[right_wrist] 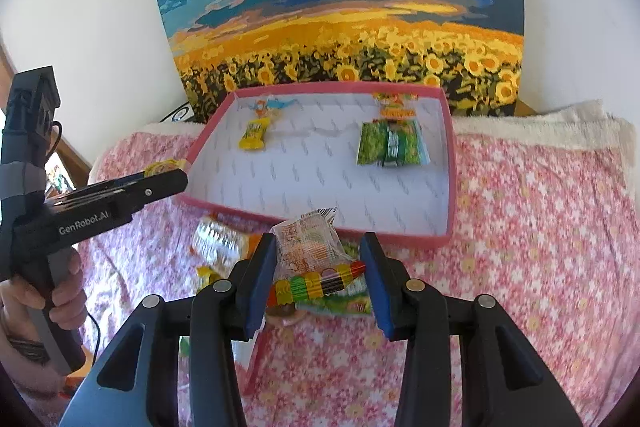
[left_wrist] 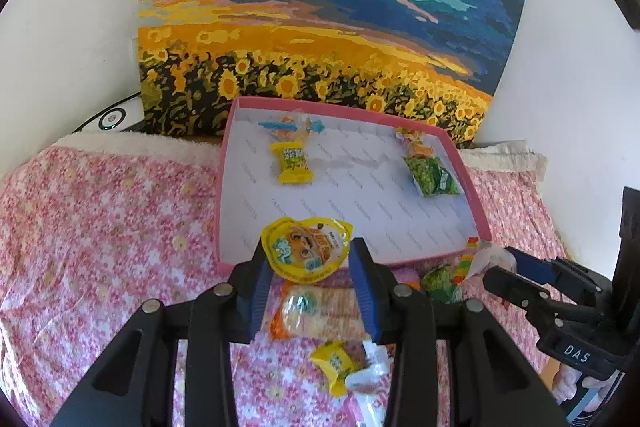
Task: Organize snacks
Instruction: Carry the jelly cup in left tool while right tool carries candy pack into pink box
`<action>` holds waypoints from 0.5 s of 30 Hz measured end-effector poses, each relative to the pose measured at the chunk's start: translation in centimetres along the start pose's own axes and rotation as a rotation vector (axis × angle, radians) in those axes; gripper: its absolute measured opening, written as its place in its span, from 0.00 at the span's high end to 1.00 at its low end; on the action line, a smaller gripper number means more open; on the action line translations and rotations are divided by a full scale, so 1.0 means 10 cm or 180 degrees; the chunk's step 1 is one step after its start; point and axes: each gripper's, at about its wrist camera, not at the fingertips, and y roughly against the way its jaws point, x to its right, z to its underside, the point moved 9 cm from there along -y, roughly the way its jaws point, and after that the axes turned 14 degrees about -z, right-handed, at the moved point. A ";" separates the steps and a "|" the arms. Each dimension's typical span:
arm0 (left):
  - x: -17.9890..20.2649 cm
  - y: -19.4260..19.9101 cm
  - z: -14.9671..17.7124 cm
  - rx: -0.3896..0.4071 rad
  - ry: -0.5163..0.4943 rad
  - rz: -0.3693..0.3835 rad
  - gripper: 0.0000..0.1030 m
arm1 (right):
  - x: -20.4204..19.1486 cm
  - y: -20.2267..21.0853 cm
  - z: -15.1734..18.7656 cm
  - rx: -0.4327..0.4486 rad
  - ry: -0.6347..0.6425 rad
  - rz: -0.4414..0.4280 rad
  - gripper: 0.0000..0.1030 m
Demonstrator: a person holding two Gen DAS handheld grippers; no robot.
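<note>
A pink-rimmed box [left_wrist: 472, 195] with a white floor lies on the flowered cloth; it also shows in the right wrist view [right_wrist: 450, 187]. Inside are a yellow packet [left_wrist: 293, 163], a blue-ended candy [left_wrist: 290, 126] and a green packet [left_wrist: 434, 179]. My left gripper [left_wrist: 310, 259] is shut on a yellow round-lidded jelly cup [left_wrist: 306, 249], held over the box's near rim. My right gripper [right_wrist: 320, 263] is shut on a clear wrapped snack [right_wrist: 310, 247] just before the box's near rim. Loose snacks lie beneath: an orange cracker pack [left_wrist: 320, 311], a yellow candy [left_wrist: 334, 363], a striped pack [right_wrist: 320, 283].
A sunflower painting [left_wrist: 320, 27] leans on the white wall behind the box. A white towel edge [right_wrist: 540, 127] runs along the back of the pink flowered cloth [left_wrist: 100, 227]. A white device [left_wrist: 114, 117] sits at the far left.
</note>
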 end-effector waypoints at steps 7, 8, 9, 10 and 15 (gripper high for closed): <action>0.08 -0.14 -0.16 0.0006 -0.0052 -0.0005 0.61 | 0.07 -0.08 -0.18 0.0027 0.0019 0.0008 0.58; 0.09 -0.18 -0.19 0.0005 -0.0057 -0.0017 0.61 | 0.08 -0.10 -0.21 0.0031 0.0018 0.0004 0.58; 0.09 -0.21 -0.21 -0.0001 -0.0060 -0.0025 0.61 | 0.09 -0.11 -0.24 0.0035 0.0018 0.0003 0.58; 0.09 -0.23 -0.22 -0.0007 -0.0061 -0.0030 0.61 | 0.10 -0.13 -0.27 0.0037 0.0015 0.0006 0.58; 0.09 -0.41 -0.31 -0.0066 -0.0041 -0.0068 0.61 | 0.17 -0.28 -0.42 0.0042 -0.0047 0.0002 0.58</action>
